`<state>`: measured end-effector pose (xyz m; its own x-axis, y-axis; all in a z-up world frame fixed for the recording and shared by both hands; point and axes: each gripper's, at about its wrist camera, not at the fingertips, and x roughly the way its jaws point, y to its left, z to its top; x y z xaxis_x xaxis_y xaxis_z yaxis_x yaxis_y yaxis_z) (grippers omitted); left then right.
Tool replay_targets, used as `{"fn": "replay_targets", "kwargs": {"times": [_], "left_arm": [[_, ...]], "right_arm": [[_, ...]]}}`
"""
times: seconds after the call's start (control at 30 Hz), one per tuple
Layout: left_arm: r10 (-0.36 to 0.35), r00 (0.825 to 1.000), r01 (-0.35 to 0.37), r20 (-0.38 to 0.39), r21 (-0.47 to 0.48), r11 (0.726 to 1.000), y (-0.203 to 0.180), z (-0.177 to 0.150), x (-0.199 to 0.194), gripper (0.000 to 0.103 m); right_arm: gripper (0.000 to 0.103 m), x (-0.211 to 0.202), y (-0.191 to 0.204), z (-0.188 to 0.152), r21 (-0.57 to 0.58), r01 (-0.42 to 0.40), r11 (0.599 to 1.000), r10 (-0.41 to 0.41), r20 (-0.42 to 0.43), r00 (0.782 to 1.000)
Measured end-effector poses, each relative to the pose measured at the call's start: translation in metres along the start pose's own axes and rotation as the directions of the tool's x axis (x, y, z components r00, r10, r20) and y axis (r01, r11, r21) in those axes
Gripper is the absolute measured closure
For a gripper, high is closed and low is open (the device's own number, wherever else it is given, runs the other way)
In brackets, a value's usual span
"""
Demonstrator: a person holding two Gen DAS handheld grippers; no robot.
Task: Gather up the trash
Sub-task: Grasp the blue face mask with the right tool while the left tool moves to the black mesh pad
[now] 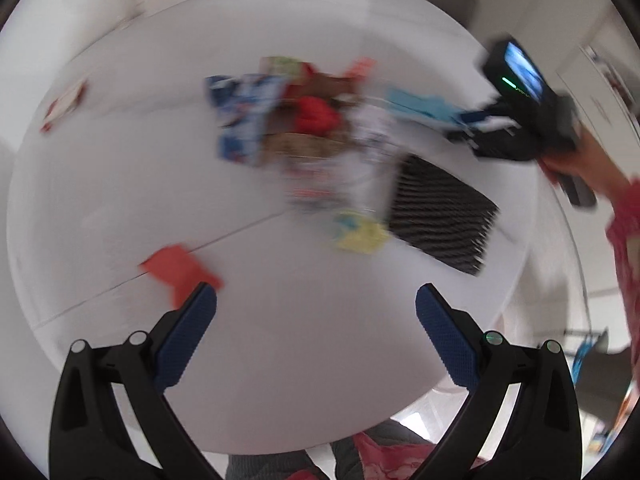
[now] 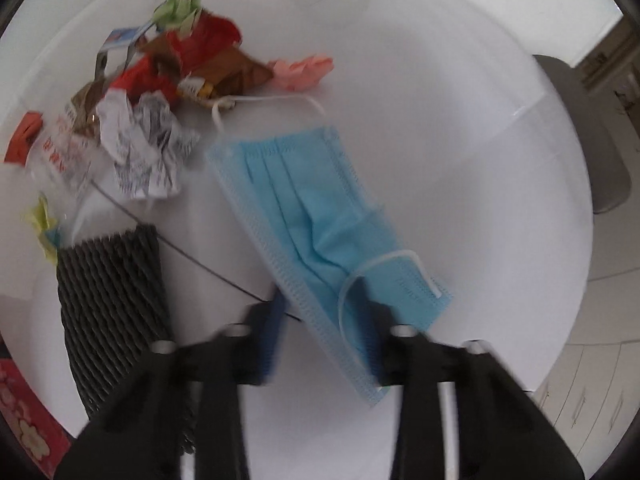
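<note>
**Two hand-held grippers, one loose mask**

One blue face mask (image 2: 320, 216) lies flat on the white bench (image 2: 460, 128), its near end between the fingers of the right hand-held gripper (image 2: 320, 328), which stand spread, not yet pinching. The thin fabric may slide or fold if the jaws close on only one edge, and the ear loop (image 2: 376, 268) could snag a finger. The left hand-held gripper (image 1: 316, 304) hangs spread over bare bench, near an orange scrap (image 1: 180, 268). The trash pile (image 2: 160, 80) sits beyond the mask; a sweeping motion could scatter it off the rim.
</note>
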<state>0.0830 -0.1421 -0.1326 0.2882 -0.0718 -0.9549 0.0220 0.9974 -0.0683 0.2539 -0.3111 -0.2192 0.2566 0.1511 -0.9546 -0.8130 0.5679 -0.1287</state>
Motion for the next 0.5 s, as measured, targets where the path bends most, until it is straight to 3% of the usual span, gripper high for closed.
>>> {"fn": "replay_targets", "kwargs": {"times": [0.13,0.3,0.5], "left_arm": [[-0.041,0.999,0.042,-0.005,0.079,0.996,-0.038,0.005,0.009,0.007],[-0.106,0.994,0.106,-0.023,0.040,0.994,-0.079,0.017,0.029,0.008],[-0.120,0.992,0.120,-0.025,0.010,0.993,-0.123,0.033,0.056,0.010]], "right_arm": [[0.091,-0.007,-0.015,-0.013,0.039,-0.050,0.998,0.048,0.052,0.998],[0.092,-0.052,-0.035,-0.054,0.220,-0.135,0.966,0.090,0.202,0.975],[0.092,-0.122,-0.039,-0.139,0.448,-0.208,0.870,0.041,0.355,0.934]]}}
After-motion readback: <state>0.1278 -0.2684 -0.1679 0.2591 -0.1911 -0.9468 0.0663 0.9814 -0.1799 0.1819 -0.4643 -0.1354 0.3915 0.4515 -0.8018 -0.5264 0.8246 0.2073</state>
